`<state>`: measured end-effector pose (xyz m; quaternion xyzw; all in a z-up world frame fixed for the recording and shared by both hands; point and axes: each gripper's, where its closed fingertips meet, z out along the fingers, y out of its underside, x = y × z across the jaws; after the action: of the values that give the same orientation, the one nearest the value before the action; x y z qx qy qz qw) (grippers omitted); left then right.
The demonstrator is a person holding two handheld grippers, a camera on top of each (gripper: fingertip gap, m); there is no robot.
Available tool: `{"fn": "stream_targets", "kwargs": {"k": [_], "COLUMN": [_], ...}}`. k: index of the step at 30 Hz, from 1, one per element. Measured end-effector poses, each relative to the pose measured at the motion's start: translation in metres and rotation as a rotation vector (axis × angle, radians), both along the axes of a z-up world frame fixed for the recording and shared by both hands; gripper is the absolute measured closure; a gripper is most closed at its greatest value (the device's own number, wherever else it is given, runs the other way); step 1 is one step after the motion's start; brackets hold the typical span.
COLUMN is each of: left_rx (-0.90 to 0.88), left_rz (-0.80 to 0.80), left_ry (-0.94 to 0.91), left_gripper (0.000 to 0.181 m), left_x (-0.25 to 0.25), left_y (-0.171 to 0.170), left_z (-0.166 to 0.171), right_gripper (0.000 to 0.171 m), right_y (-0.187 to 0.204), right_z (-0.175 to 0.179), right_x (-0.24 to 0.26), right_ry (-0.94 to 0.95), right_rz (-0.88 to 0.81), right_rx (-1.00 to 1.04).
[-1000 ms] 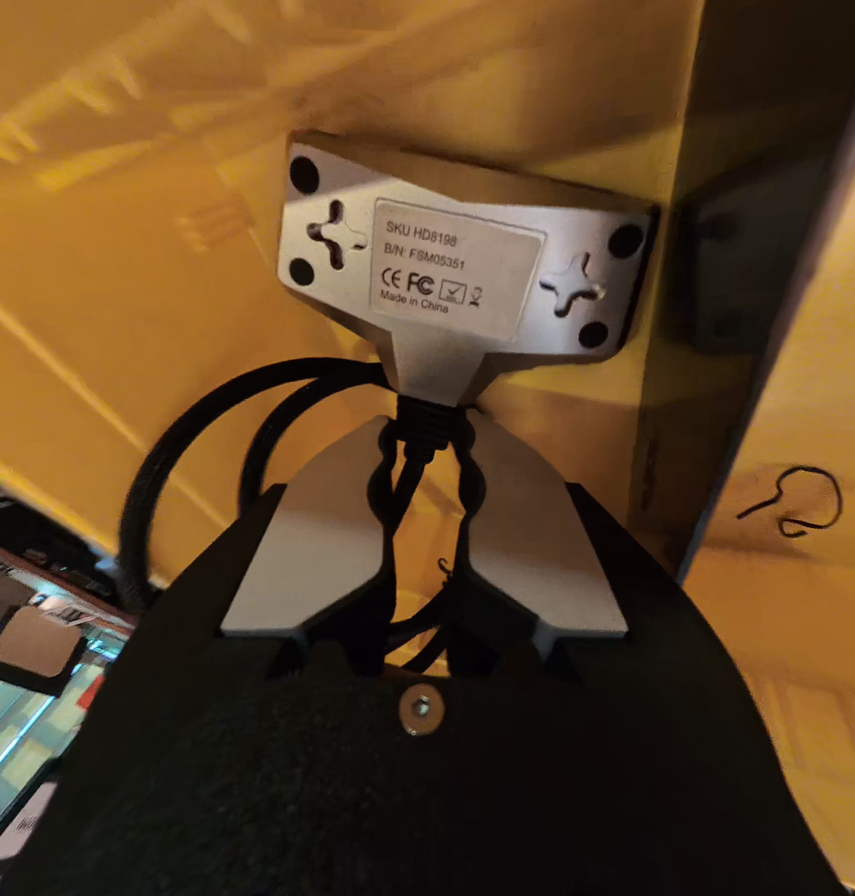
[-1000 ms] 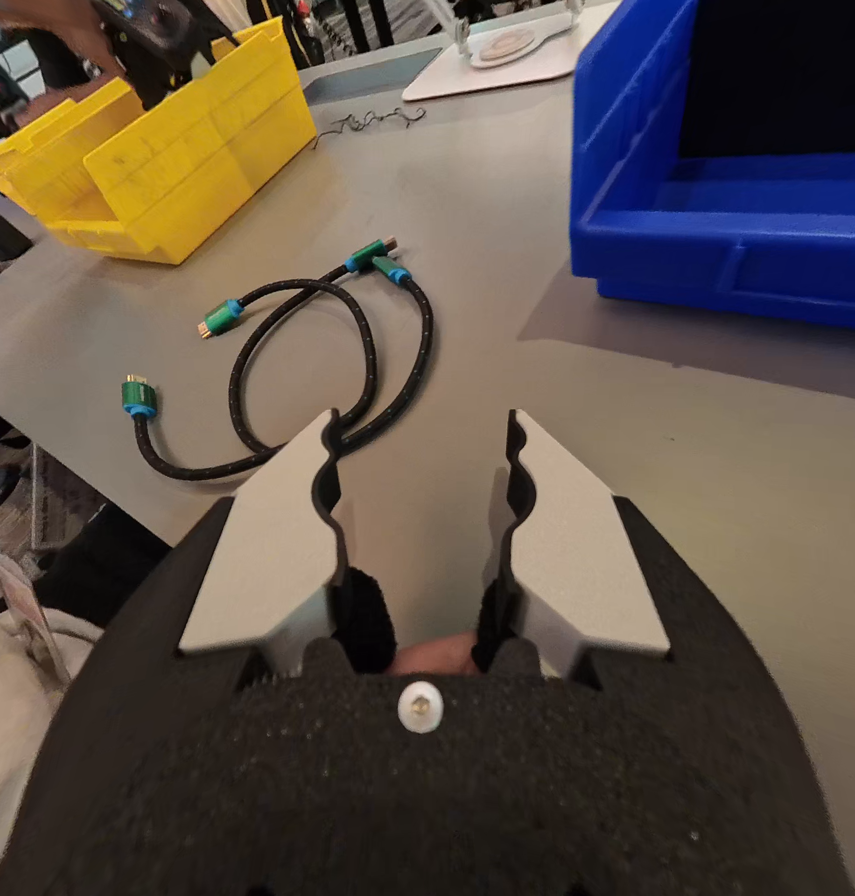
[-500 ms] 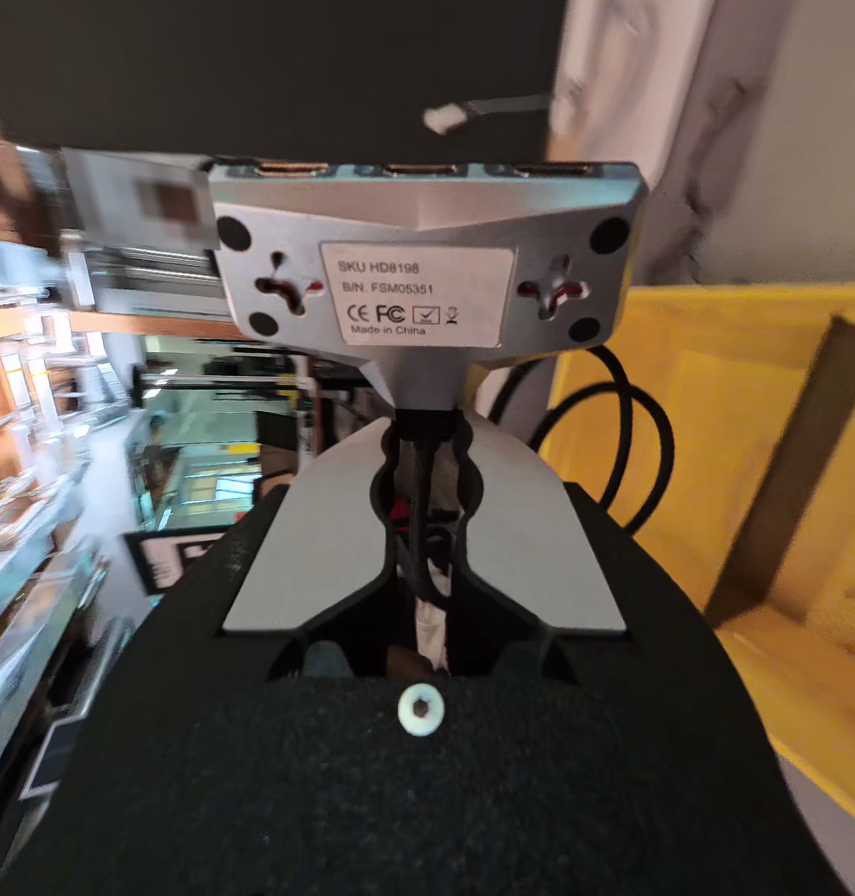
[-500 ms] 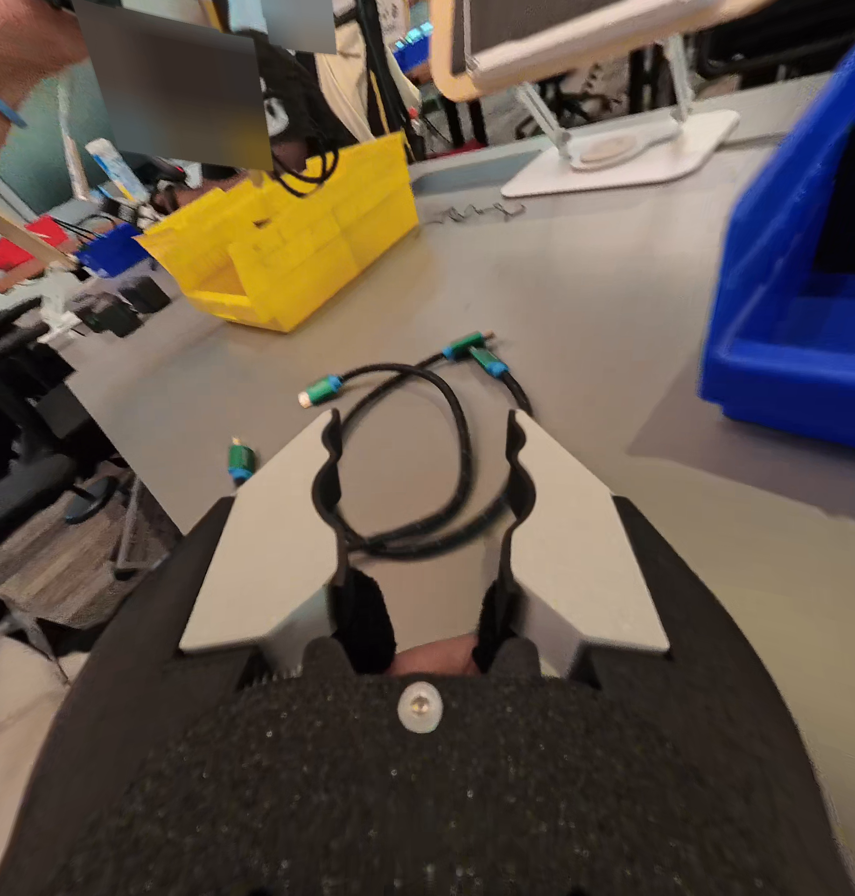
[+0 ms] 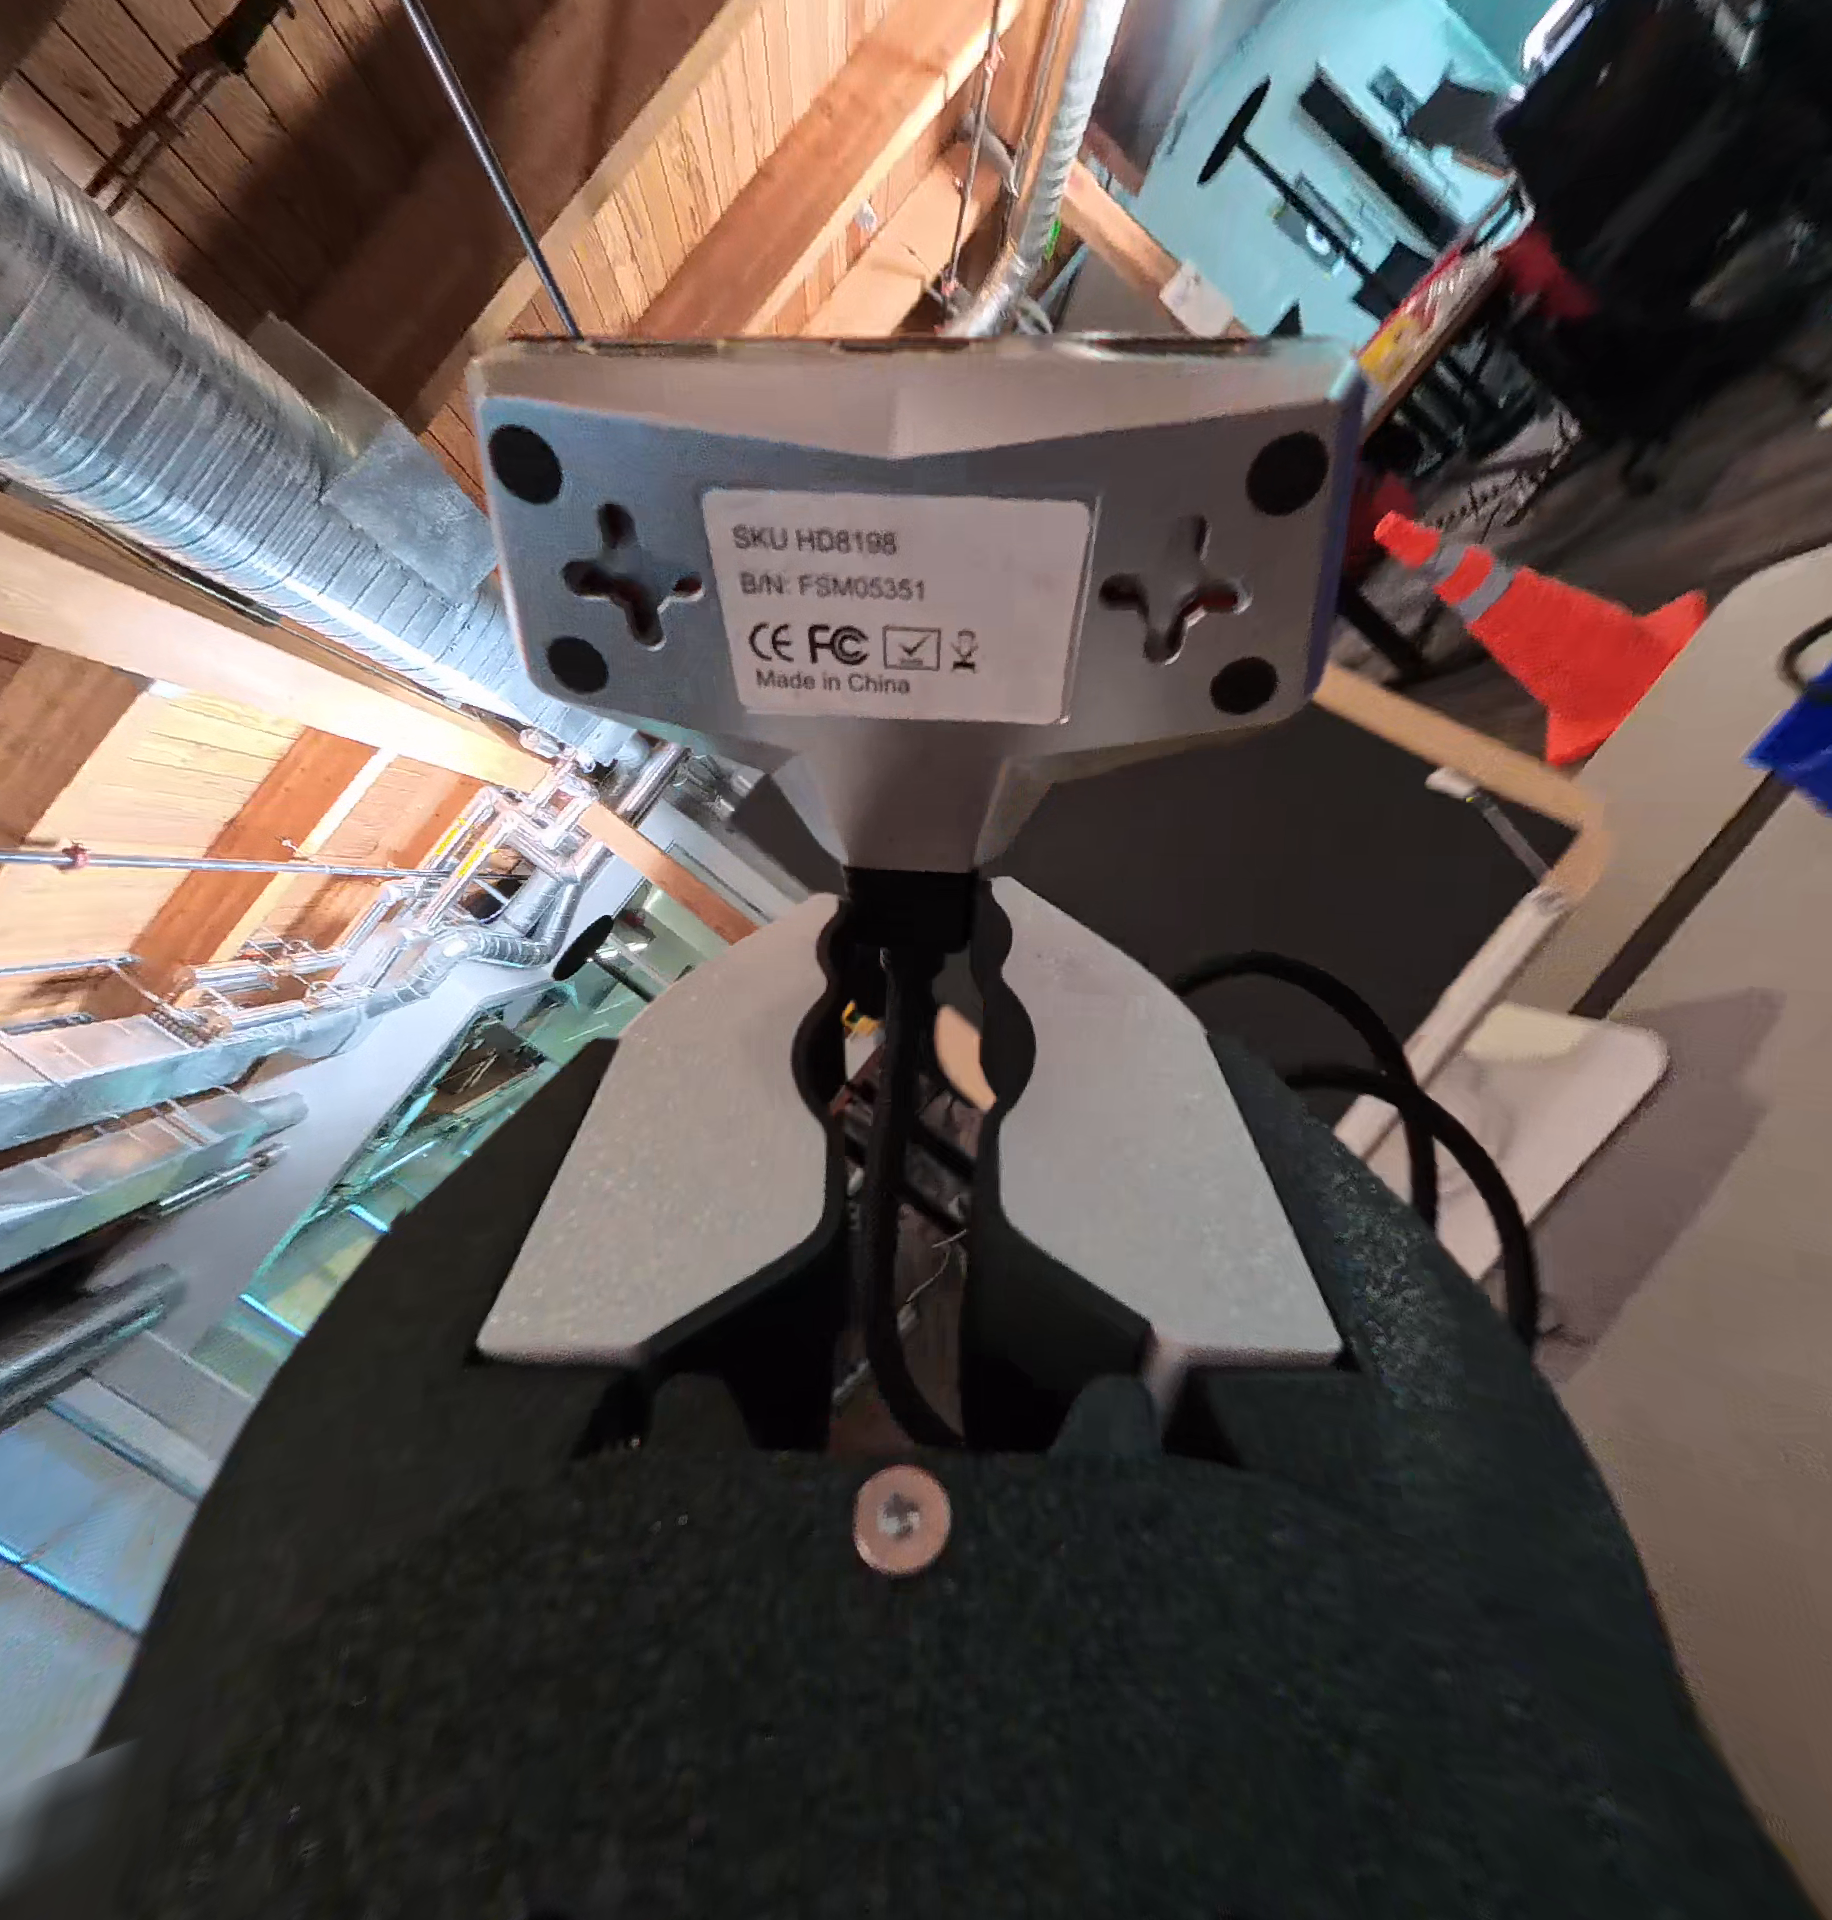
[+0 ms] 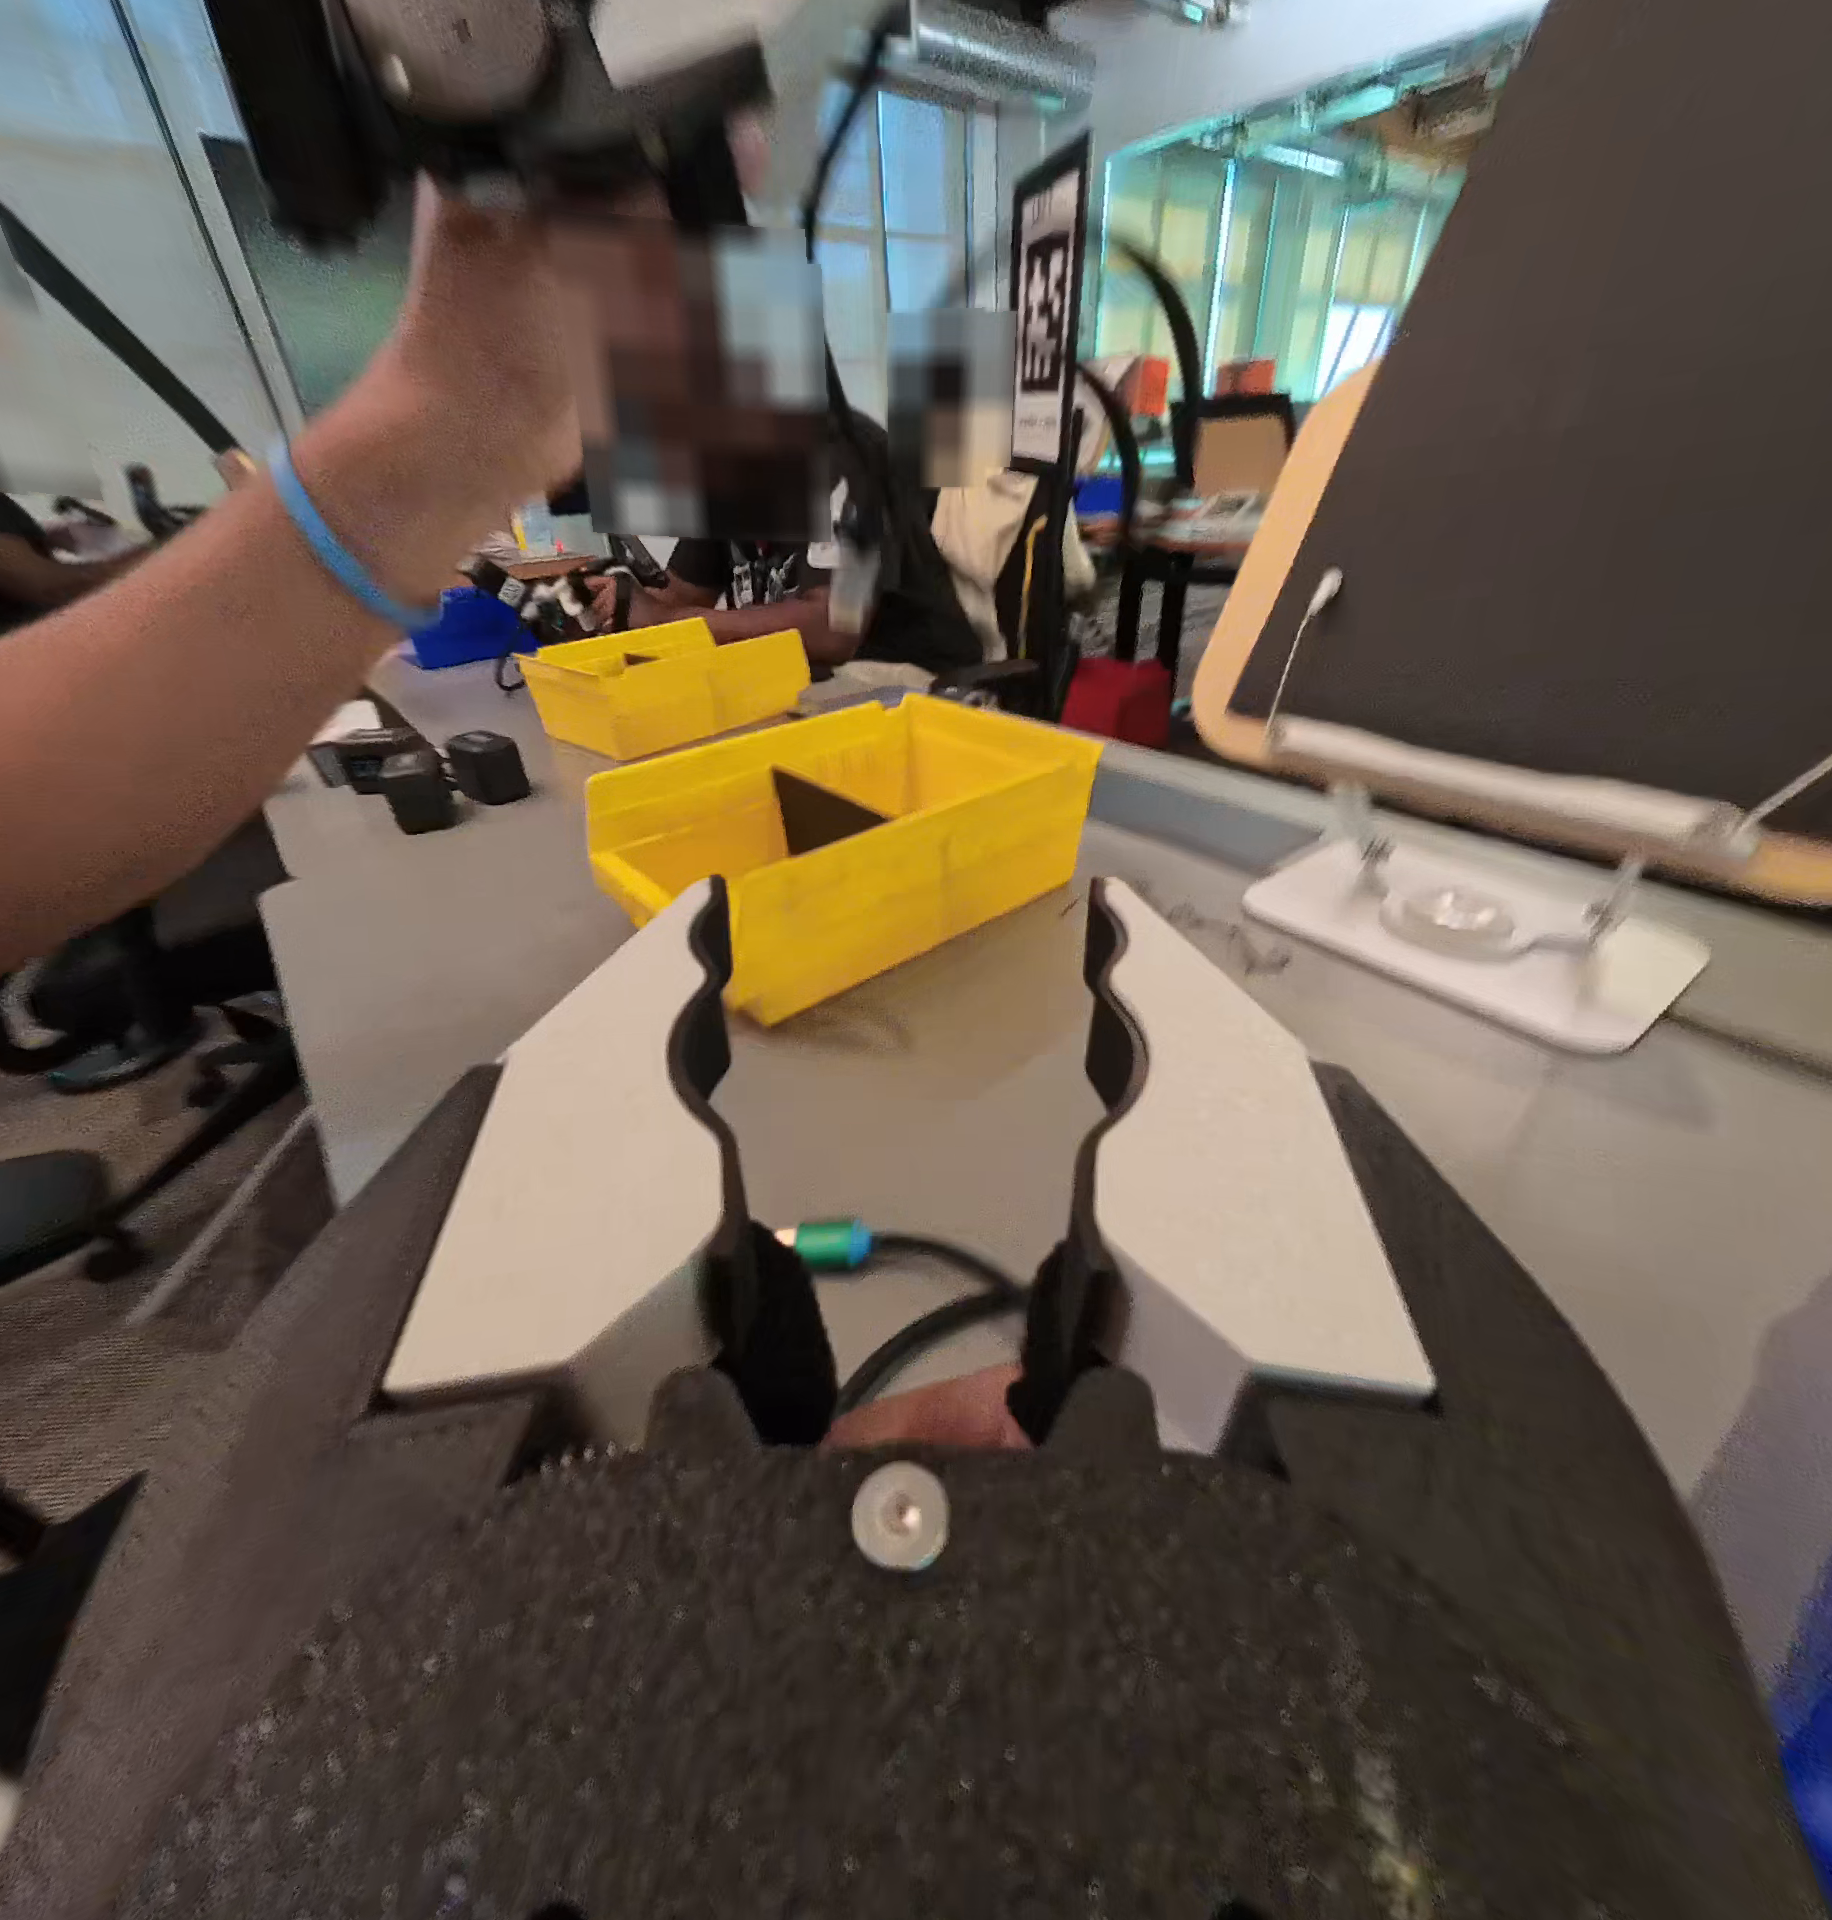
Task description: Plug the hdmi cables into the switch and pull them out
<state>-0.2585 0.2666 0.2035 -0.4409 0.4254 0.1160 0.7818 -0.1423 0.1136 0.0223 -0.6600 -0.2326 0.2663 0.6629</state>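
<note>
I see the left gripper lifted high, with wooden ceiling beams and a metal duct behind it. Its jaws are pressed together on the black neck of the switch, where its own cable comes out, so the grey body stands above the fingertips with the underside toward the camera. A white label sits in the middle of that underside, between two cross-shaped slots. The ports are on the far top edge; I think they are free, but the edge is too thin in this view to be sure. The cable runs down between the jaws and loops out on the right. An orange cone stands at the far right.

In the right wrist view my left hand shows blurred at the upper left, above the table. A yellow bin stands toward the table's far left edge. The right gripper hangs over the table with jaws wide apart, holding nothing. Low between them lies an hdmi cable with a green and blue plug, flat on the table. A tablet stand is at the far right.
</note>
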Motion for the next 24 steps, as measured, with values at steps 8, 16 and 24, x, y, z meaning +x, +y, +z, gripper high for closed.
{"fn": "stream_targets", "kwargs": {"k": [8,16,24], "left_rx": [-0.004,-0.147,-0.602], "left_rz": [-0.091,-0.166,-0.42], "left_ry": [-0.043,0.08,0.204], "left_gripper": [0.16,0.16,0.129], "left_x": [0.09,0.115,0.055], "left_y": [-0.044,-0.059,-0.105], "left_z": [-0.087,-0.161,-0.199], "right_gripper": [0.107,0.151,0.152], "right_y": [0.045,0.059,0.046], "right_z": [0.081,0.047,-0.014], "right_x": [0.014,0.01,-0.014], "right_ry": [-0.037,-0.142,-0.588], "right_rz": [-0.114,-0.107,0.043], "right_rx": [0.206,0.26,0.364]}}
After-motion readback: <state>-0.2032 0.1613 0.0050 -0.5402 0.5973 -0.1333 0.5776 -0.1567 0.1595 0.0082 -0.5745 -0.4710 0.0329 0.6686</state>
